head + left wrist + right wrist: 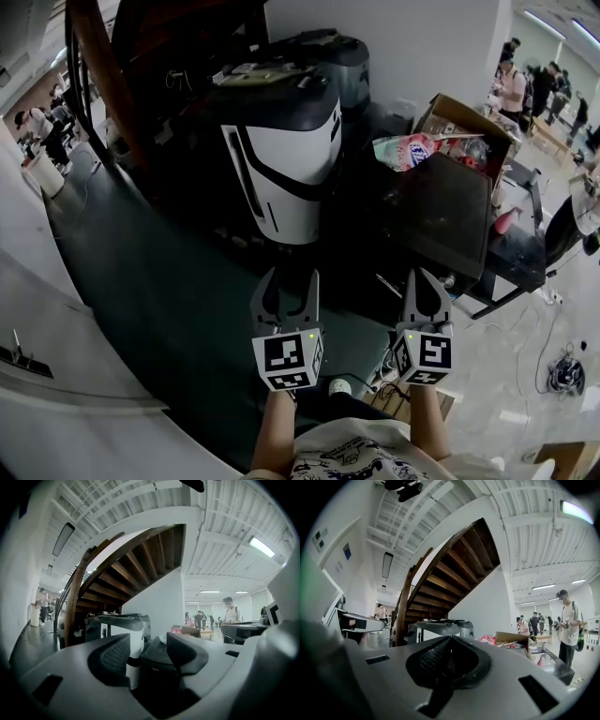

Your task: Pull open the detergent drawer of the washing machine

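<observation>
Task not started. You hold both grippers up in front of you, well apart from any appliance, touching nothing.

Left gripper (pixel 292 277): fingers spread, gap empty; its own view only shows far-off things through the gap. Right gripper (pixel 418 279): fingers pressed together on nothing, tips meeting in the right gripper view.

Task's thing: the dark boxy appliance (pixel 441 220) ahead and to your right looks like the washing machine, judged by shape only. It lines up between the left jaws in the left gripper view (pixel 159 660), but at a distance. Detergent drawer: can't make it out in any view, front too dark, so open or closed unknown.

Beside it on the left stands a white-and-black appliance (pixel 281 159). Behind it sits a cardboard box (pixel 469 117) with packets, and a wooden staircase (pixel 136 569) rises over the area.

Left to do: everything. You need to close in, find the drawer front, grip it and pull. The open left gripper looks readier for that.
</observation>
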`<state>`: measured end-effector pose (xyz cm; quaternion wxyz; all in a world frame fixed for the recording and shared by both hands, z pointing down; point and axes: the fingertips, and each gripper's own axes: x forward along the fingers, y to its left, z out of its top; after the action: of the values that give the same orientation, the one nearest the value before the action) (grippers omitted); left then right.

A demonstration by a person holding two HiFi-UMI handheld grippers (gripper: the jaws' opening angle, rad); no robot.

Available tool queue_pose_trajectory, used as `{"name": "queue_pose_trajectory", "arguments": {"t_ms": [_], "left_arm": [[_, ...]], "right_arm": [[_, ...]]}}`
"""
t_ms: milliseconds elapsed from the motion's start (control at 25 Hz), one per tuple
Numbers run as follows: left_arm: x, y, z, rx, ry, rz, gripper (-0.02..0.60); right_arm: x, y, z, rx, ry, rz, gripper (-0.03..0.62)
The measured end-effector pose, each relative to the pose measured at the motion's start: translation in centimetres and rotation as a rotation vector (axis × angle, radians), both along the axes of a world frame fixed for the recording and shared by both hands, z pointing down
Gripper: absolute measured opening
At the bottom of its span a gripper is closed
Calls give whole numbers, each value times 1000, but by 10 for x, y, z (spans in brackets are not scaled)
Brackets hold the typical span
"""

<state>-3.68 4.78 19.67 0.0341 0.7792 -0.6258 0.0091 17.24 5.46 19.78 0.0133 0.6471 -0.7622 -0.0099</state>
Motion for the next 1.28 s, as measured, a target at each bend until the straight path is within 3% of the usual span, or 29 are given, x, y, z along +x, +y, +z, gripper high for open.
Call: {"name": "queue_pose_trajectory", "arguments": {"t_ms": [280, 720, 960, 1280], "left_arm": [[15, -51, 5, -13, 2, -19, 238], [16, -87, 23, -56, 24, -24, 238], [21, -121, 33, -65, 48, 20, 238], [24, -178, 50, -106, 159, 117, 238]], "right_arm": [[17, -55, 5, -6, -3, -16, 14], [20, -90, 26, -47, -15, -21, 14], [17, -120, 31, -52, -8, -8, 14], [6, -170, 33, -54, -11, 26, 14]]}}
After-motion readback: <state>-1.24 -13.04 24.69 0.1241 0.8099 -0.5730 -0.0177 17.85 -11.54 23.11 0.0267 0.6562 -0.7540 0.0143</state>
